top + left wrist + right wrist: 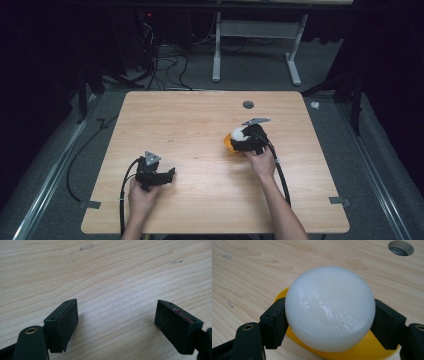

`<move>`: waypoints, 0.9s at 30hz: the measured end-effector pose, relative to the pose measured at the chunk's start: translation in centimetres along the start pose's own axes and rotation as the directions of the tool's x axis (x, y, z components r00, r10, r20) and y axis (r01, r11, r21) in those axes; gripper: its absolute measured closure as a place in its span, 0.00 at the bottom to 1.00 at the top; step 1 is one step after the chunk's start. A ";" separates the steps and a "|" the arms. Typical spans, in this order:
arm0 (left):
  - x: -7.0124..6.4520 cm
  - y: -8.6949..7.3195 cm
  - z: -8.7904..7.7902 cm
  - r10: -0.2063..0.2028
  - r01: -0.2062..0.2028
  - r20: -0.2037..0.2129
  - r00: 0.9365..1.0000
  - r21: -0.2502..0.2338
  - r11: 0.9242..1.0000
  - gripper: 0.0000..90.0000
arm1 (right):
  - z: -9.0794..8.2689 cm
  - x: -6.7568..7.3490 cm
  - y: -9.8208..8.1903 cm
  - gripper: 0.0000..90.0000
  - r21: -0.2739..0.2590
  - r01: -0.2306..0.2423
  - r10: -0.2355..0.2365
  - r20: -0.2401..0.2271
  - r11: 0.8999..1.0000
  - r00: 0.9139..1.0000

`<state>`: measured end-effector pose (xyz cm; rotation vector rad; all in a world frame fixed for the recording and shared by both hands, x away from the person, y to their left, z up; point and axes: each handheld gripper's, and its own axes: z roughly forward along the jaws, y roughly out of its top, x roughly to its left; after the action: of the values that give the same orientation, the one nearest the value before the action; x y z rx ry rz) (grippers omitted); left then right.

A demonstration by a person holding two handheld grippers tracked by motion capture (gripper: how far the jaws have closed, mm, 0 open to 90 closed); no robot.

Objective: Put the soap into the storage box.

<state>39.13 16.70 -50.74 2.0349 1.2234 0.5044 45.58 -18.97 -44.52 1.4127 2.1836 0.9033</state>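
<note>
A white rounded lid (pixel 329 307) sits on a yellow bowl-like base (pixel 362 350); together they look like a small container (pixel 233 140) on the wooden table (pixel 200 125), right of centre. My right gripper (pixel 329 320) is shut on the white lid, one black pad pressed against each side of it. In the high view the right gripper (pixel 245 140) covers most of the container. My left gripper (pixel 162 176) rests low at the table's front left, open, with bare wood between its pads (pixel 116 322).
A round cable hole (pixel 248 104) lies near the table's far edge, also visible in the right gripper view (pixel 401 247). Cables trail from both grippers toward the front edge. Beyond the table stand a white desk frame (pixel 255 30) and floor cables.
</note>
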 end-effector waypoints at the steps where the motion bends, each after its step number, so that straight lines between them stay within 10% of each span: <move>1: 0.0 0.0 0.0 0.000 0.000 0.000 1.000 0.000 1.000 0.22 | 0.1 0.0 0.0 0.27 0.001 0.000 0.000 0.001 1.000 1.000; 27: 0.0 0.0 0.0 0.000 0.000 0.000 1.000 0.000 1.000 0.22 | 1.1 -0.2 -0.4 0.27 0.048 -0.023 0.023 0.009 0.999 1.000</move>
<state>39.13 16.71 -50.74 2.0346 1.2236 0.5040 46.09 -18.94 -45.55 1.4638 2.2015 0.8566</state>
